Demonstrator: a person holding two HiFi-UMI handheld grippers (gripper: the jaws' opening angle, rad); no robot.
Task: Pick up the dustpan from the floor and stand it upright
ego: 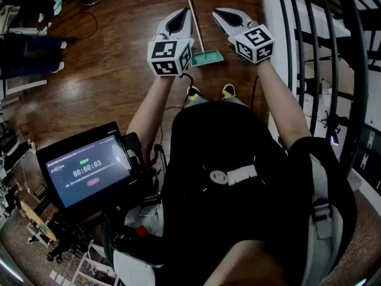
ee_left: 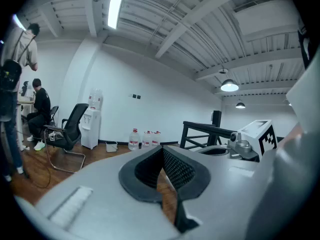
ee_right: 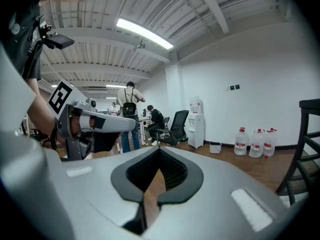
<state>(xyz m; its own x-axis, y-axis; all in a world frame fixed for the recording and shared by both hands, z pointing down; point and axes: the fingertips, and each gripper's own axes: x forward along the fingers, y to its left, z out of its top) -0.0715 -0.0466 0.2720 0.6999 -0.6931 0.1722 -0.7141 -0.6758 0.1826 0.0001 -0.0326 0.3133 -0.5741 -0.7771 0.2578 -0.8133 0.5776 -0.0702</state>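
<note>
A green dustpan point(ego: 207, 57) lies flat on the wooden floor, its long thin handle point(ego: 194, 19) running away from me. It shows only in the head view, on the floor between and below my two raised hands. My left gripper point(ego: 180, 12) is held to the left of the handle with its jaws shut and nothing between them. To the right of the handle, my right gripper point(ego: 218, 12) is also shut and empty. Both point nearly level across the room, so in each gripper view only closed jaws show: left gripper point(ee_left: 163, 149), right gripper point(ee_right: 160, 150). Neither gripper touches the dustpan.
A black stair railing point(ego: 321, 52) stands close on the right. A chest-mounted screen point(ego: 86, 168) sits at lower left. Cables point(ego: 77, 16) lie on the floor at far left. An office chair point(ee_left: 67, 129), a water dispenser point(ee_left: 92, 121), water bottles point(ee_left: 145, 139) and people stand further off.
</note>
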